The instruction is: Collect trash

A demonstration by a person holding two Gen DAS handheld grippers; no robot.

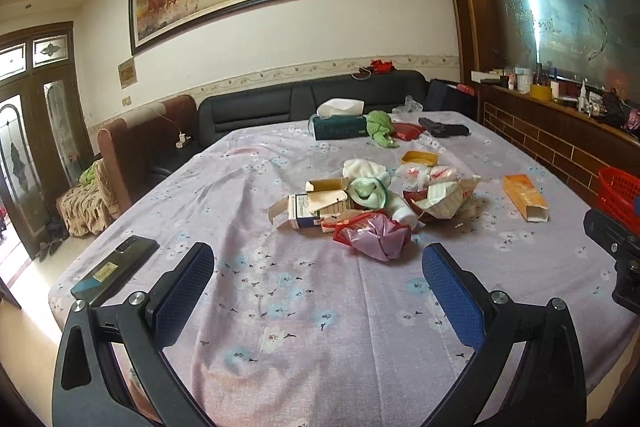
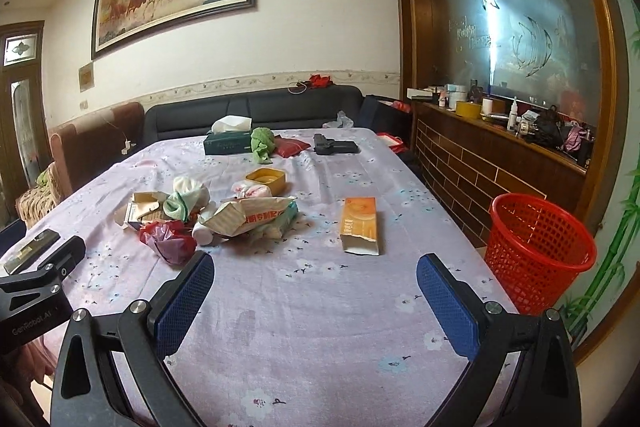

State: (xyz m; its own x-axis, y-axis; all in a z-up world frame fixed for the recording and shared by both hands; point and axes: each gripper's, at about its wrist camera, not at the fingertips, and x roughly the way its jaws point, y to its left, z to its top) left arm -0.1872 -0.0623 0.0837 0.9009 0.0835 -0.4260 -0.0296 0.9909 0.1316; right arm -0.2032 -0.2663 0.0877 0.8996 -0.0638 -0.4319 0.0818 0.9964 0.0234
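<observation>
Floral tablecloth (image 1: 304,307) below; left gripper (image 1: 318,281), right gripper (image 2: 315,289) fingers spread wide, holding nothing.

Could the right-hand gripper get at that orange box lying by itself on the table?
Probably yes. The right gripper is open and empty, and the orange box lies apart from the trash pile, with only bare tablecloth between.

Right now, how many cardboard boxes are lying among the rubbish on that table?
2 for sure: an orange box lying alone toward the red basket, and a torn white box at the pile's left edge. Others may be buried in the pile.
</observation>
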